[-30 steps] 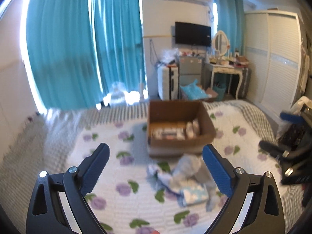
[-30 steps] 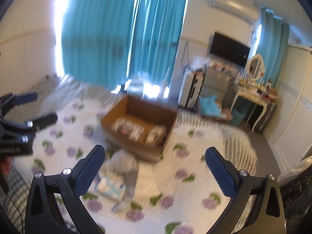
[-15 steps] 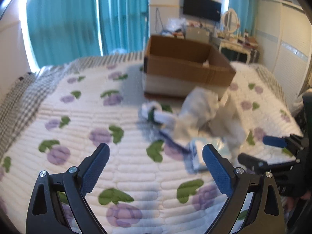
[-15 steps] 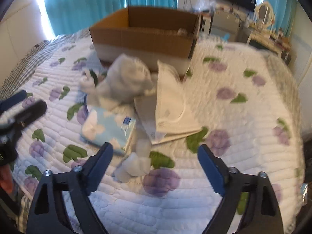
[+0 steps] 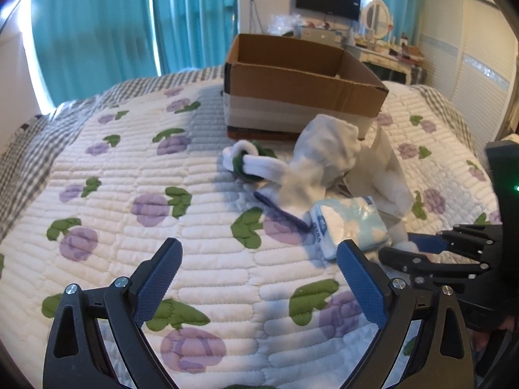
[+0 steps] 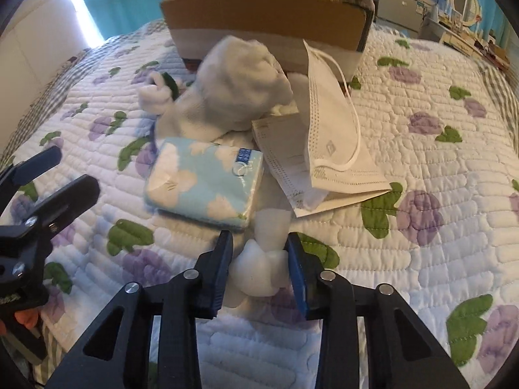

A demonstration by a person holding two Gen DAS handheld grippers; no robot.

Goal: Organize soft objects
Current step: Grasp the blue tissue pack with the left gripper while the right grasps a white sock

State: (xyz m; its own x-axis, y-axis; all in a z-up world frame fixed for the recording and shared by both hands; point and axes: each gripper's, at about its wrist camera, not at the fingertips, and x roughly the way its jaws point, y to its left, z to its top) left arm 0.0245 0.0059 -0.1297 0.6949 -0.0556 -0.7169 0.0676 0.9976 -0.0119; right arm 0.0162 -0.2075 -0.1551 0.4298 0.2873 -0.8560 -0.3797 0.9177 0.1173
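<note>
A pile of soft things lies on the flowered quilt (image 5: 194, 233) in front of a cardboard box (image 5: 301, 84): white socks (image 6: 236, 94), a light blue tissue pack (image 6: 204, 181), face masks (image 6: 331, 136) and white cotton lumps (image 6: 262, 259). My right gripper (image 6: 259, 253) is shut on a cotton lump at the pile's near edge. My left gripper (image 5: 259, 269) is open and empty above the quilt, left of the pile. The tissue pack (image 5: 350, 227) and socks (image 5: 324, 152) also show in the left wrist view, as does the right gripper (image 5: 408, 248).
The open box (image 6: 269, 9) stands just behind the pile. Teal curtains (image 5: 113, 32), a dressing table (image 5: 382, 52) and a white wardrobe (image 5: 473, 52) lie beyond the bed. The left gripper (image 6: 52, 175) shows at the left edge of the right wrist view.
Both grippers have come down toward the bed and nearer the pile. The right gripper's jaws have closed from wide open onto a white cotton lump.
</note>
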